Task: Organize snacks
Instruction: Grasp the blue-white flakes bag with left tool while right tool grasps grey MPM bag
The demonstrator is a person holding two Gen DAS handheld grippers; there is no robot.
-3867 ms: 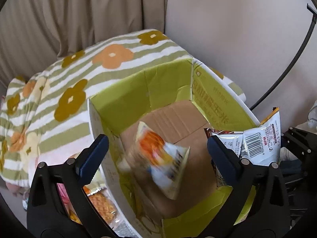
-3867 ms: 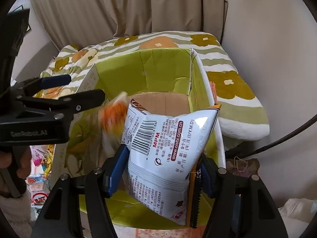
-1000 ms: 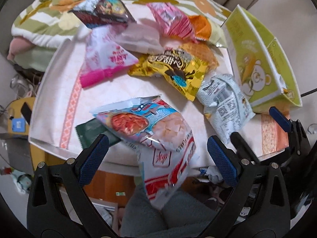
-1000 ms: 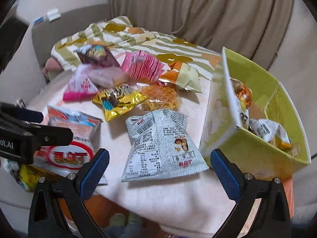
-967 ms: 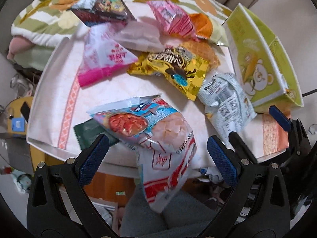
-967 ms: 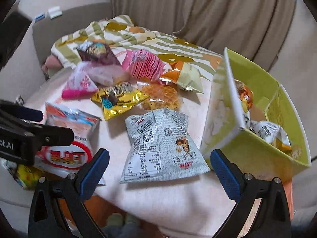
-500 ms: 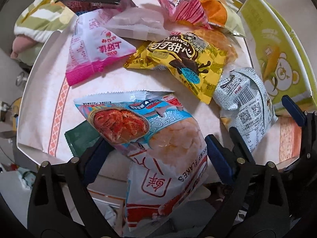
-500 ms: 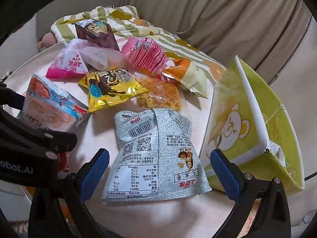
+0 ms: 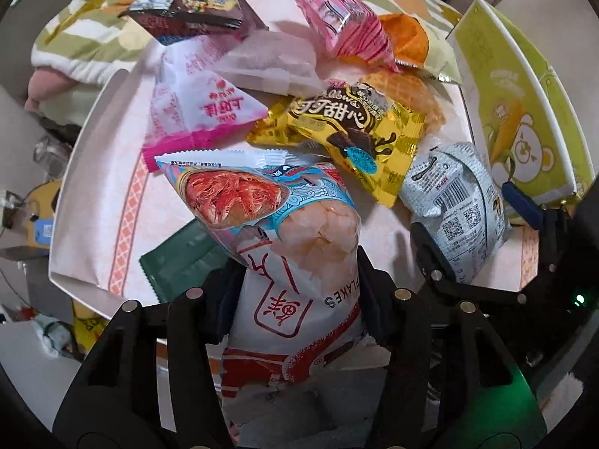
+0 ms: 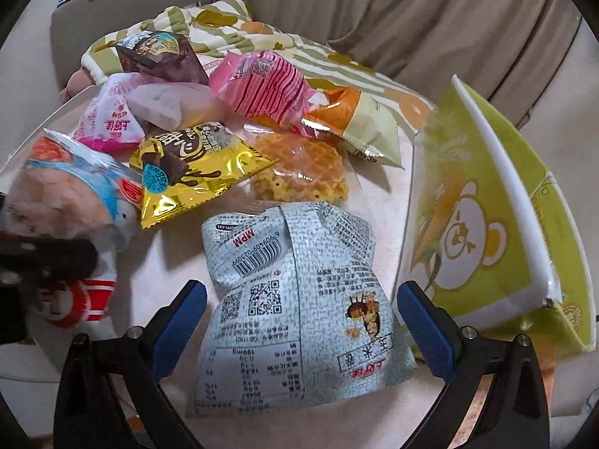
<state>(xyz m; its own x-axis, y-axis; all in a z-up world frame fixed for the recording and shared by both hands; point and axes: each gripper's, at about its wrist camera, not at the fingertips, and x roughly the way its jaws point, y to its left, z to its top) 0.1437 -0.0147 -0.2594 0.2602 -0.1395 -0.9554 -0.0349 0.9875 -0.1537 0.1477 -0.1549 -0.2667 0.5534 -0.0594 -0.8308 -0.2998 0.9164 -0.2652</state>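
Observation:
My left gripper (image 9: 295, 284) is shut on the shrimp flakes bag (image 9: 284, 232), a white, blue and red pack at the table's near edge; the bag also shows at the left of the right wrist view (image 10: 71, 202). My right gripper (image 10: 299, 321) is open, its blue pads on either side of a grey printed snack bag (image 10: 299, 299) lying flat, which also shows in the left wrist view (image 9: 456, 202). The green cardboard box (image 10: 486, 224) with a bear print stands to the right; it also shows in the left wrist view (image 9: 524, 112).
More snacks lie on the pink table (image 9: 112, 187): a yellow chocolate pack (image 9: 344, 131), a white-pink pack (image 9: 202, 112), a pink striped pack (image 10: 262, 86), a dark pack (image 10: 157, 56), waffles (image 10: 299, 172), an orange-white bag (image 10: 359, 123) and a green packet (image 9: 179, 258). A flowered blanket (image 10: 337, 63) lies behind.
Both grippers left the box and came down to the table. My left gripper closed on the shrimp flakes bag. My right gripper moved in around the grey bag.

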